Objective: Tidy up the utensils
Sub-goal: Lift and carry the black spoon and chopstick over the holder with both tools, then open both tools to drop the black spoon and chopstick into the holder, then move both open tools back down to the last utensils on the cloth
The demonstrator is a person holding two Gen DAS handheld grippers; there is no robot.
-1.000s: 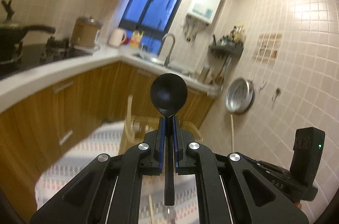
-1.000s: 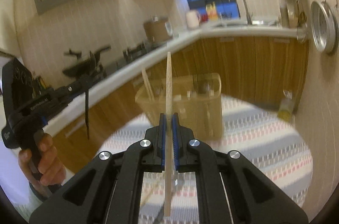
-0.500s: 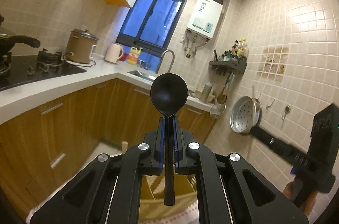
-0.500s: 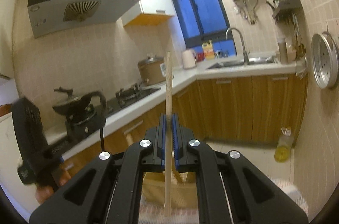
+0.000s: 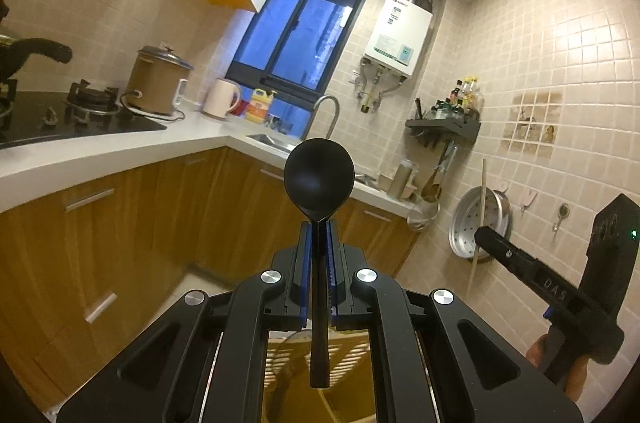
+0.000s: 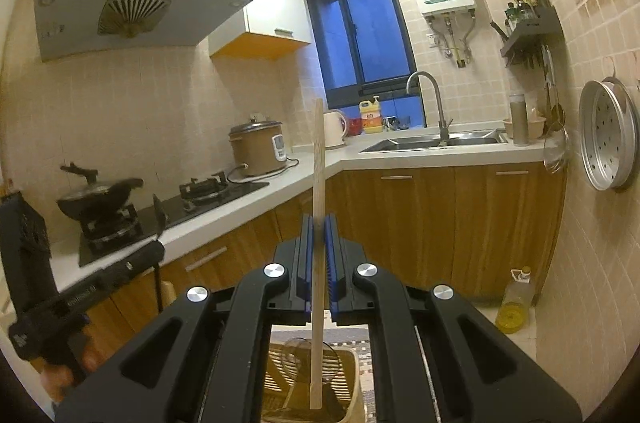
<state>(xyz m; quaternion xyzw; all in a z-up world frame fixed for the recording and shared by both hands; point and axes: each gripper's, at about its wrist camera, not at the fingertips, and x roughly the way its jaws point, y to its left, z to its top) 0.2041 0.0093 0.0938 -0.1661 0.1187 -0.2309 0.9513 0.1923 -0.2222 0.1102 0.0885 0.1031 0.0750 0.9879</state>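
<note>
Spoon (image 5: 319, 179), chopstick (image 6: 318, 183) above countertop (image 6: 280, 183)

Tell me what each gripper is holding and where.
Left gripper: black spoon, clamped on its handle just below the bowl. Right gripper: wooden chopstick, clamped mid-length.

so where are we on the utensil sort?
Done: nothing visibly placed yet. In hand: left gripper shut on the black spoon, right gripper shut on a wooden chopstick. Left: both still need putting away; the basket sits below.
</note>
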